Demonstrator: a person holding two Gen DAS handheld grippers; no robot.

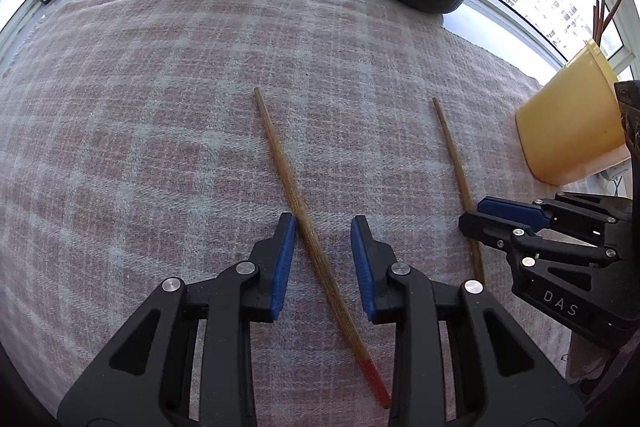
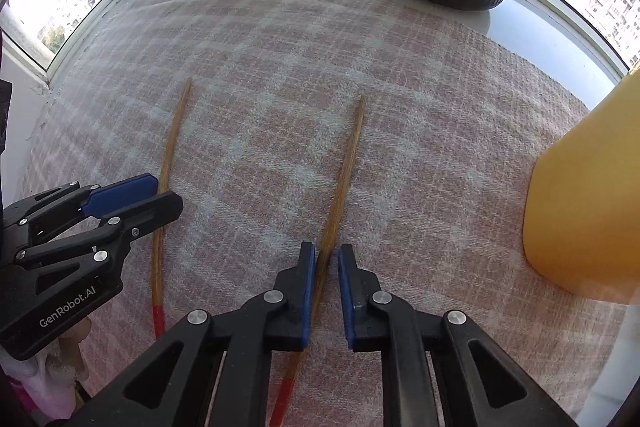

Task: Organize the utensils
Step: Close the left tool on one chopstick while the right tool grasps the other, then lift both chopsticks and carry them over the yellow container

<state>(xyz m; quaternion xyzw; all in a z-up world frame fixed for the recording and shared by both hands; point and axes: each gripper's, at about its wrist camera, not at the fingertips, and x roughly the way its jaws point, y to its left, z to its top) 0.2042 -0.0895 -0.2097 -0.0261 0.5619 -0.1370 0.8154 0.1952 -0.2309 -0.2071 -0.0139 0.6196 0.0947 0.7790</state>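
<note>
On the checked cloth (image 1: 160,107), left gripper (image 1: 322,227) and right gripper (image 2: 323,257) each narrowly astride, not yet pinching, a chopstick (image 1: 304,227) (chopstick (image 2: 340,195)); next: squeeze, lift toward yellow cup (image 1: 568,123).

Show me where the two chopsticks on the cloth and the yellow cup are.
Left chopstick (image 1: 296,203): left wrist view, mid shaft, ahead of the jaws.
Right chopstick (image 2: 346,163): right wrist view, bare wooden shaft.
Yellow cup (image 1: 568,123): left wrist view, its outer side wall.

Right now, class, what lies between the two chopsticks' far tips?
Only bare checked cloth; both wrist views show it, left chopstick to right chopstick.
</note>
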